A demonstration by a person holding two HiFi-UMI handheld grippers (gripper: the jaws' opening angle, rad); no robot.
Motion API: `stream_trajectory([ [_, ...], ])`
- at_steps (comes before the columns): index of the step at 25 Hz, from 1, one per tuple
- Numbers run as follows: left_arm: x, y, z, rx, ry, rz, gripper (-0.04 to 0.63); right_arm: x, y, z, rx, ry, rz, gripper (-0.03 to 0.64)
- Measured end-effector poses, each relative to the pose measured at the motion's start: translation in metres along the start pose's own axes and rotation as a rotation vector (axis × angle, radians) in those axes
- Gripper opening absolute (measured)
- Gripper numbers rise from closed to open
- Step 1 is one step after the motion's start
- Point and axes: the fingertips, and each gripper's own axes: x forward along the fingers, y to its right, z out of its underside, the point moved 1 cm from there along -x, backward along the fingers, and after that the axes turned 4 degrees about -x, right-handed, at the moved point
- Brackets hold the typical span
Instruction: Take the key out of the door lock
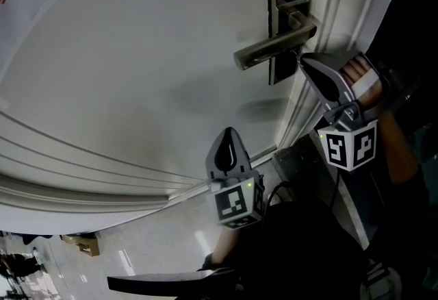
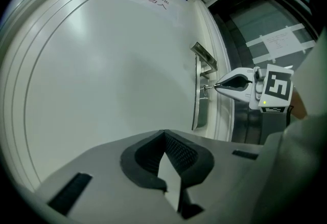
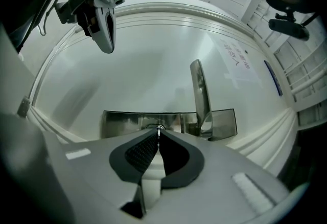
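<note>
The right gripper point(image 3: 158, 135) presses its jaws together on the key point(image 3: 159, 128), a thin metal sliver pinched at the very tips of the claw. Straight ahead of the claw is the steel lock plate point(image 3: 122, 123) of a pale door point(image 1: 137, 52). The key appears to sit in the lock, though the tips cover most of it. The lever handle point(image 3: 200, 92) stands just beside the claw, to its right in its own view. The left gripper point(image 2: 164, 135), jaws closed tip to tip on nothing, hangs well apart from the lock, facing the bare door panel.
</note>
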Motion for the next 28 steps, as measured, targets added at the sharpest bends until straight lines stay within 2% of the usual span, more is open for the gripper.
stream_trajectory([
  [11, -0.0075, -0.0053, 0.0022, -0.018, 0.018, -0.023, 0.000, 0.0005, -0.0002, 0.0000, -0.002, -0.008, -0.001, 0.012],
  [17, -0.0090, -0.0066, 0.0016, -0.001, 0.005, -0.018, 0.000, 0.0007, -0.0004, -0.0005, -0.004, -0.014, -0.002, 0.012],
  [28, -0.0078, -0.0046, 0.0023, -0.020, 0.002, -0.010, 0.000, -0.0019, -0.0005, -0.0012, -0.007, -0.018, -0.002, 0.012],
])
